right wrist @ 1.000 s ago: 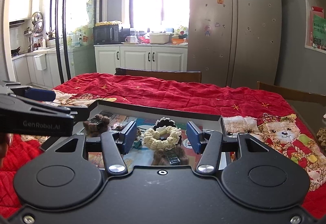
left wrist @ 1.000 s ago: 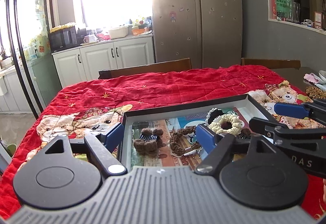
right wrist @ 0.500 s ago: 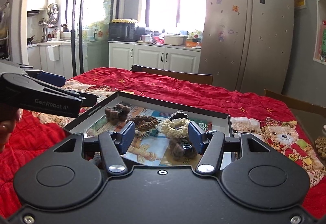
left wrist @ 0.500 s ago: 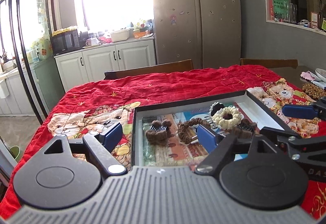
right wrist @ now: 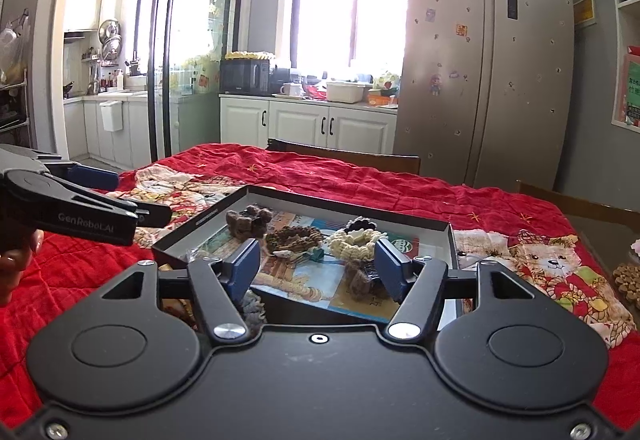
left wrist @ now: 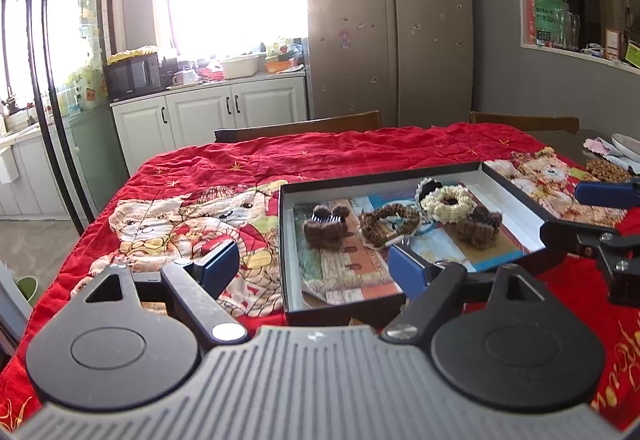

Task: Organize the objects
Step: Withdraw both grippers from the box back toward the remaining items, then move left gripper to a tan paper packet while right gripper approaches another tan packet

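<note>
You have drawn both grippers back from the box (left wrist: 516,196). Your left gripper (left wrist: 312,266) is spread empty and opening; your right gripper (right wrist: 318,270) is opening, empty. Ahead, inside the shallow box, lie fuzzy crocheted hair ties (right wrist: 354,240).

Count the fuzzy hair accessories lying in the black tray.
5 visible: brown claw clip at the left, leopard scrunchie beside it, cream scrunchie further right, a black one behind the cream, and a second brown clip in front of it. The overlap could hide more.

Steel fridge (left wrist: 392,20) beside white cabinets (left wrist: 208,116); microwave (right wrist: 245,77) on counter
</note>
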`<state>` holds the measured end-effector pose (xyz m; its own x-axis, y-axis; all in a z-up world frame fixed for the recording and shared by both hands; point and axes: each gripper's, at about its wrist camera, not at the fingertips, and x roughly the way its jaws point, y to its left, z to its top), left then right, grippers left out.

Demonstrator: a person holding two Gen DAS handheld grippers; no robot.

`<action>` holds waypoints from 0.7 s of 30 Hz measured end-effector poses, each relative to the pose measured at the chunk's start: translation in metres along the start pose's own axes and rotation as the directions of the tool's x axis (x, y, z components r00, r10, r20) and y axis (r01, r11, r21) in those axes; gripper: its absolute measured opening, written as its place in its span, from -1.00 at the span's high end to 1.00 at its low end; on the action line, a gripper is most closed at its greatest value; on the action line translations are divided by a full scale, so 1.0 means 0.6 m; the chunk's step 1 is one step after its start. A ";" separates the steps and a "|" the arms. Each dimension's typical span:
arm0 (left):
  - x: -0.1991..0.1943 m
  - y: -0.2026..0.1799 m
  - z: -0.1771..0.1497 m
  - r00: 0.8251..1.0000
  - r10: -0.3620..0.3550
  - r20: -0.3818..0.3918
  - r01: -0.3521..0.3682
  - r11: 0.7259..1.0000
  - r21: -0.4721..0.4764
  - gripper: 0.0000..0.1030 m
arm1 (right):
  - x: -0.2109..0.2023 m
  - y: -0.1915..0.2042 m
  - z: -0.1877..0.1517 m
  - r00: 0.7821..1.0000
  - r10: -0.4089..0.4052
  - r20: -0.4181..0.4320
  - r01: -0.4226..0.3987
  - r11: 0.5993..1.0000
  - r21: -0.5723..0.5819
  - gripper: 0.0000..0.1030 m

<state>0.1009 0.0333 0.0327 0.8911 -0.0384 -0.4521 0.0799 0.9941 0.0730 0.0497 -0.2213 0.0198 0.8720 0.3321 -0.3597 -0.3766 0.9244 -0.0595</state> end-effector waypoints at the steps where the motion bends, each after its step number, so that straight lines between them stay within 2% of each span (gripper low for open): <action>1: 0.000 0.000 -0.004 1.000 0.000 -0.001 0.000 1.000 0.001 -0.75 | -0.003 0.004 -0.003 1.000 0.001 0.000 -0.001 1.000 -0.004 -0.20; 11: 0.015 0.002 -0.052 0.998 -0.047 -0.044 0.048 0.999 0.021 -0.82 | 0.009 0.050 -0.046 0.999 0.037 -0.040 -0.038 0.999 -0.026 -0.22; 16: 0.023 0.001 -0.075 0.996 -0.073 -0.051 0.074 0.997 0.022 -0.83 | 0.030 0.064 -0.073 0.998 0.012 -0.063 -0.016 0.998 -0.059 -0.24; 21: 0.033 -0.004 -0.092 0.993 -0.107 -0.057 0.109 0.993 0.035 -0.83 | 0.052 0.064 -0.092 0.996 0.022 -0.092 -0.026 0.999 -0.044 -0.24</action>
<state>0.0936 0.0358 -0.0257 0.8506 -0.1389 -0.5071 0.1924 0.9798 0.0544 0.0453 -0.1857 -0.0451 0.8312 0.3337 -0.4447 -0.4126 0.9064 -0.0910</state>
